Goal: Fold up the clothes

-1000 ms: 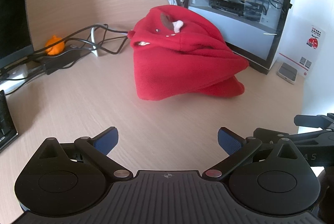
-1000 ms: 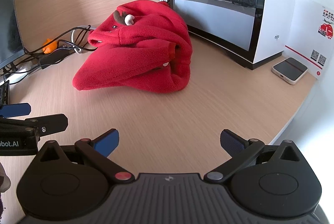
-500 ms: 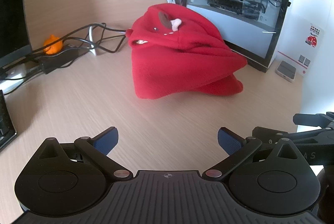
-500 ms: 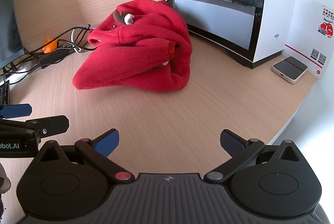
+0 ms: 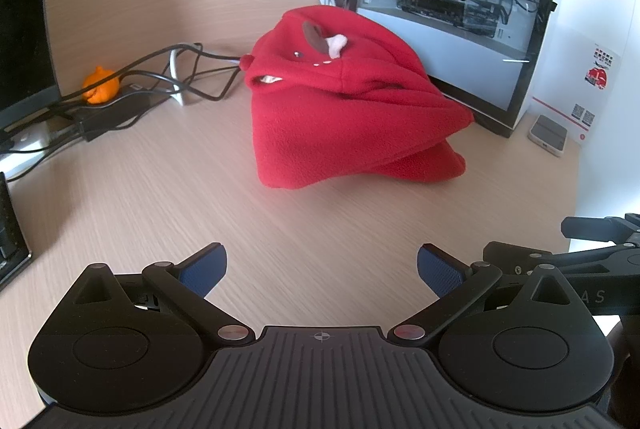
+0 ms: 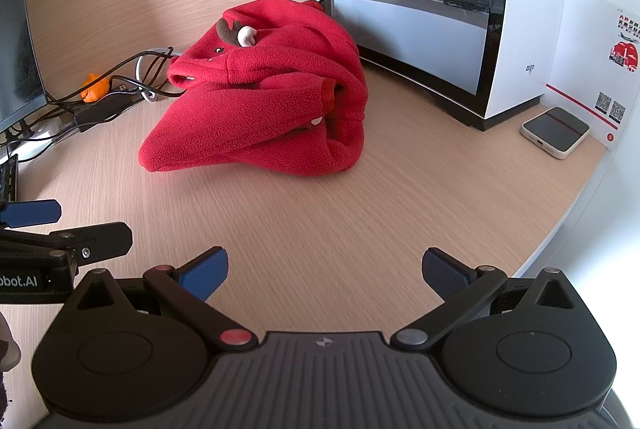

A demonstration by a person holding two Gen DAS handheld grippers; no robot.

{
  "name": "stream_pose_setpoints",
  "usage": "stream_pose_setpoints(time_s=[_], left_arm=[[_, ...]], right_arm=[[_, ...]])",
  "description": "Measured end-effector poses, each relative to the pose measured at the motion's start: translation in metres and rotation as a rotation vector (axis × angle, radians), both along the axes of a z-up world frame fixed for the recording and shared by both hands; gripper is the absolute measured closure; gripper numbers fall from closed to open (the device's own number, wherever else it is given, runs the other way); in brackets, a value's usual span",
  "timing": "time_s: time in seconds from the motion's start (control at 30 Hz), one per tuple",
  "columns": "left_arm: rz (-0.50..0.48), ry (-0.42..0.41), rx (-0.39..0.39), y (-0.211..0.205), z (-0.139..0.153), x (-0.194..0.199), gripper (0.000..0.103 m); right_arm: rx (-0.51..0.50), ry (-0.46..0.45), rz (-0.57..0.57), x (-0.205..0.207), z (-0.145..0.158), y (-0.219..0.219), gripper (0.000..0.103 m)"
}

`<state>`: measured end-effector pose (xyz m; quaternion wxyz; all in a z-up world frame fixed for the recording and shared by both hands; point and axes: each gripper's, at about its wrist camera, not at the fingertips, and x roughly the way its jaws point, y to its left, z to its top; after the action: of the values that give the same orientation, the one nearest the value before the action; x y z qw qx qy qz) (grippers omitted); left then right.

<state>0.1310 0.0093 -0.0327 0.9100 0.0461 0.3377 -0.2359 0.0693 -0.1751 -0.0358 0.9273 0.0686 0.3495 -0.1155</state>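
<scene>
A red fleece hooded garment (image 5: pixel 344 113) lies in a bunched, roughly folded heap on the wooden desk, a small brown-and-white antler trim on its hood. In the right wrist view the same garment (image 6: pixel 264 97) shows a sleeve cuff tucked in at its right side. My left gripper (image 5: pixel 322 269) hovers open over bare desk well short of the heap. My right gripper (image 6: pixel 325 271) is open too, equally far back, holding nothing. Each gripper's side shows at the edge of the other's view.
A glass-sided computer case (image 5: pixel 452 1) stands right behind the garment. Black cables, a power strip (image 5: pixel 120 109) and a small orange object (image 5: pixel 100 85) sit at the left. A monitor edge (image 6: pixel 16 41) is far left. A small white device (image 6: pixel 556 131) lies near the desk's right edge.
Both grippers stay open. The left view has shifted slightly, the garment sitting a little higher and further left in frame; the right view is nearly the same.
</scene>
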Motion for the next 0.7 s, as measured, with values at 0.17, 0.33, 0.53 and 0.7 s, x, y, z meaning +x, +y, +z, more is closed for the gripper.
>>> stream_pose_setpoints(time_s=[0.17,0.33,0.53,0.7], left_arm=[[-0.002,-0.001,-0.003,0.0001,0.0000,-0.0002,0.000],[-0.002,0.000,-0.003,0.0005,0.0000,0.0001,0.000],[-0.006,-0.001,-0.003,0.0002,0.0001,-0.0002,0.000],[-0.013,0.000,-0.006,0.0003,0.0002,-0.0004,0.000]], right_arm=[[0.001,0.002,-0.001,0.0001,0.0001,0.0013,0.000],[0.001,0.003,-0.004,0.0000,0.0001,0.0021,0.000],[0.002,0.002,-0.004,0.0000,-0.0003,0.0017,0.000],[0.002,0.002,-0.002,0.0001,-0.0005,0.0011,0.000]])
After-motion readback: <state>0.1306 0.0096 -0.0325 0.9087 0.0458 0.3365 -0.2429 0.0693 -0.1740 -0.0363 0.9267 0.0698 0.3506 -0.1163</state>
